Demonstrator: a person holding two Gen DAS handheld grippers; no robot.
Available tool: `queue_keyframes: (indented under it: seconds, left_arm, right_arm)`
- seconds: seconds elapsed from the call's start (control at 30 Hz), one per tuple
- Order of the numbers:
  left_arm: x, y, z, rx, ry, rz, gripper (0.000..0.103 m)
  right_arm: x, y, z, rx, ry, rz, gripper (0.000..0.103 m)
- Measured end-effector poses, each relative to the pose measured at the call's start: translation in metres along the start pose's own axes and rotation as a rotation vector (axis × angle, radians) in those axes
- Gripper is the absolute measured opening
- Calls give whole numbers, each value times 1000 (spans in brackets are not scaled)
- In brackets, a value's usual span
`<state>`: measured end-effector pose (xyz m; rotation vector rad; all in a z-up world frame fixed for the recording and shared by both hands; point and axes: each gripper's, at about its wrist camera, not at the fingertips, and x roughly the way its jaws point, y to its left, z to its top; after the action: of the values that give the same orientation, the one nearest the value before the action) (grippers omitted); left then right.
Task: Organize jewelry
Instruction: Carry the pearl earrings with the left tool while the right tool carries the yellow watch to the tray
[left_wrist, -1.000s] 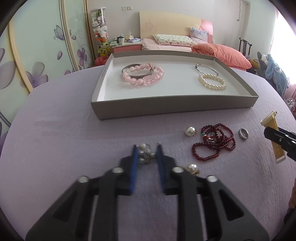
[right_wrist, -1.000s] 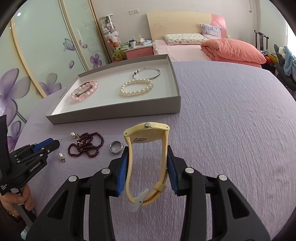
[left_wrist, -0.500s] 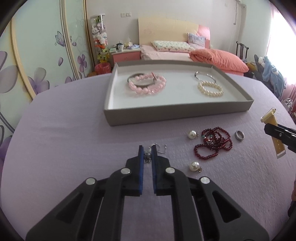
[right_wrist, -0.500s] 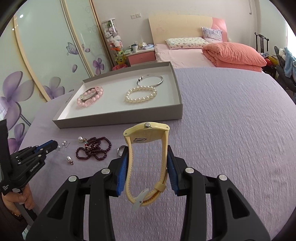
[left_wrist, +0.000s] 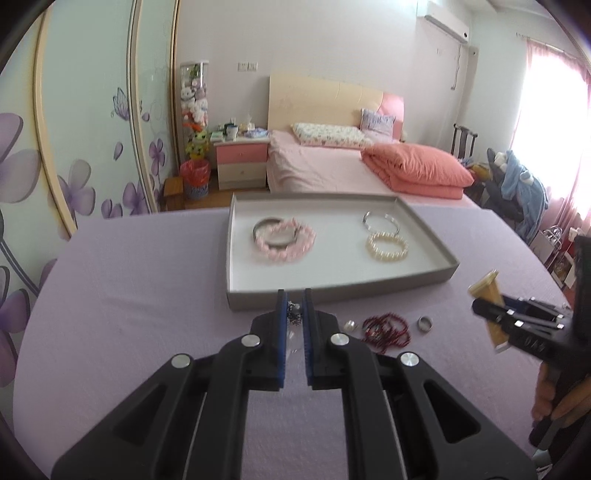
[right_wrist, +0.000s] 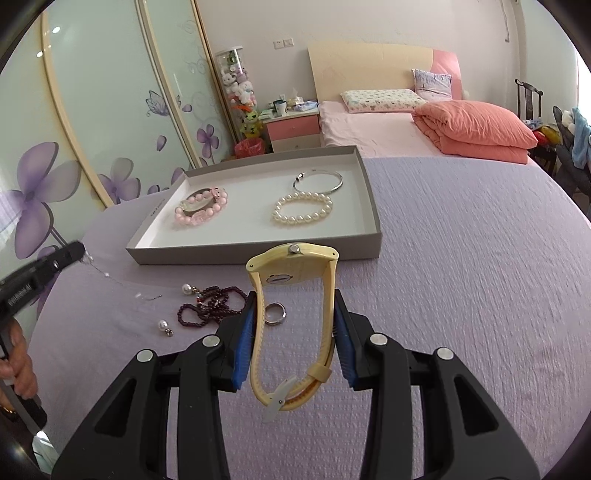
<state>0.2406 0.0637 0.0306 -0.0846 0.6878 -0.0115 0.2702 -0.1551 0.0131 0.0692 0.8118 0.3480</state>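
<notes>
- This is looking like a bedroom in a home, with a bed (right_wrist: 373, 122) lying against the far wall under a cream and pink headboard (right_wrist: 380, 68)
- A folded coral quilt (right_wrist: 476, 129) and two pillows (right_wrist: 384, 100) are sitting on the pink sheet
- A pink bedside cabinet (right_wrist: 293, 129) is standing beside the bed, cluttered on top
- Plush toys (right_wrist: 238, 86) are filling a tall clear tube in the corner
- Sliding wardrobe doors (right_wrist: 110, 99) with purple flower prints are running along the left wall
</notes>
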Motion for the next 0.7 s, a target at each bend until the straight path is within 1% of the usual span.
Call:
queue_keyframes:
  seconds: [0.4, 0.57, 0.7]
  left_arm:
    - [-18, -6, 41, 4, -72, -7, 8]
    - [-13, -5, 64, 2, -96, 5, 8]
    - [-3, -4, 84, 5, -113, 37, 8]
  right_arm:
    - [-8, 10, 22, -23, -54, 10, 40]
    - [-3, 11, 43, -24, -81, 2, 40]
    - [5, 9, 58, -18, -96, 0, 40]
